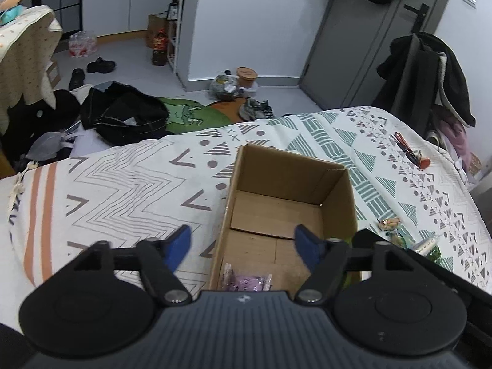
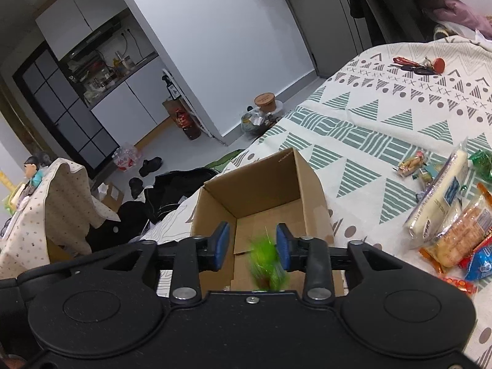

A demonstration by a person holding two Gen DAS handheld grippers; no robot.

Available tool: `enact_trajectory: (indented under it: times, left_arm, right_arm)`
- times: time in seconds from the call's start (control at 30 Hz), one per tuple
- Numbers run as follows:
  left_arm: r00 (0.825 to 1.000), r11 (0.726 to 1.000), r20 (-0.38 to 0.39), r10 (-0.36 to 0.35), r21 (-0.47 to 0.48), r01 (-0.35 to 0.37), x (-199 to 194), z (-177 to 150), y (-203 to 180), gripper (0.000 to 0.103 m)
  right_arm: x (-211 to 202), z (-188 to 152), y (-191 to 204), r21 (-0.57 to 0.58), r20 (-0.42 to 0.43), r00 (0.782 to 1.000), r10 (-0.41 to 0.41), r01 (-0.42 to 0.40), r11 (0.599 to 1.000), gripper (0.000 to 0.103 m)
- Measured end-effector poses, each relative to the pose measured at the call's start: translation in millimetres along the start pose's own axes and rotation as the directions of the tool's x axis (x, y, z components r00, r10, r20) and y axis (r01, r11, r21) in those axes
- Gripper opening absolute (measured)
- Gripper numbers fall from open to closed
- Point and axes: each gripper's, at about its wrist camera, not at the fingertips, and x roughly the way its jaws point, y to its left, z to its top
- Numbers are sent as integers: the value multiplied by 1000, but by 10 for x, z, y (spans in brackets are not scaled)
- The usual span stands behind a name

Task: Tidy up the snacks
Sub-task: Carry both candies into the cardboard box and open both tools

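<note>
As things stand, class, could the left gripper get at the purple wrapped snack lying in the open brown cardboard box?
Probably yes: the left gripper is open above the cardboard box, and nothing covers the purple snack below it.

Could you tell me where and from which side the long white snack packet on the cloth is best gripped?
Probably across the middle of the long white packet, from above. It lies flat on the patterned cloth, so its long sides are the narrow span for the tongs. Its lower end meets the orange cracker pack, so stay at mid-length or higher.
</note>
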Motion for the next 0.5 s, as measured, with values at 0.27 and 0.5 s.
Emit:
enact_trajectory:
  times: [0.27, 0.5]
  left_arm:
    - [999, 999, -11, 44, 13, -44, -108, -51, -89, 88]
    - [999, 999, 27, 34, 28, -34, -244, -110, -226, 103]
  right_arm:
    - [-274, 33, -193, 7, 31, 997, -65, 65, 998, 61]
    - [-498, 39, -373, 4, 48, 990, -132, 132, 991, 79]
